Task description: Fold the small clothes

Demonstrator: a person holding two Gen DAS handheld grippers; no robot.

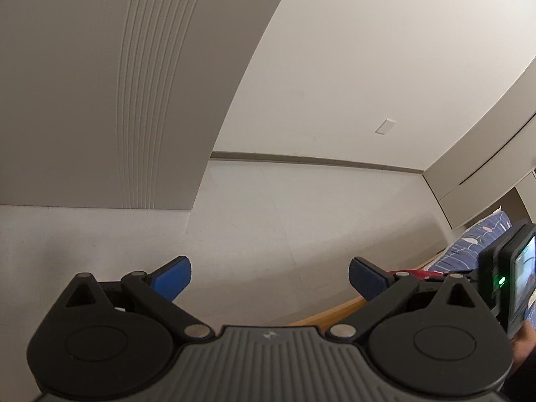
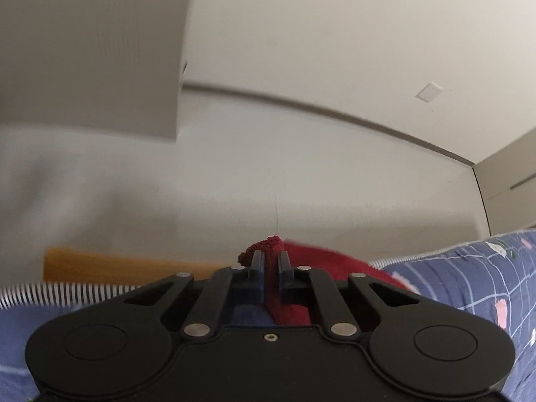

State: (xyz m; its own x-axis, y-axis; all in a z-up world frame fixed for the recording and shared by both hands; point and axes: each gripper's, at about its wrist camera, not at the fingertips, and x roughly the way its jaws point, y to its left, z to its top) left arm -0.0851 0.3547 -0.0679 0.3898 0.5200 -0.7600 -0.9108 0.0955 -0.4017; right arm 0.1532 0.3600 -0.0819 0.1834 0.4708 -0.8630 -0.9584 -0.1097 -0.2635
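My right gripper (image 2: 270, 258) is shut on a dark red knitted garment (image 2: 321, 261). A bunched edge of it pokes up between the fingers and the rest trails down and to the right over the bed. My left gripper (image 1: 269, 276) is open and empty, its blue pads (image 1: 172, 279) wide apart, pointing up at the wall. A thin strip of the red garment (image 1: 410, 273) shows past its right finger. The right gripper's camera unit (image 1: 512, 281) shows at the right edge of the left wrist view.
A blue patterned bedspread (image 2: 462, 281) covers the bed below, with a striped white edge (image 2: 67, 293). A wooden headboard (image 2: 117, 264) runs along the wall, also in the left wrist view (image 1: 335, 313). A grey wall panel (image 1: 100, 100) hangs above.
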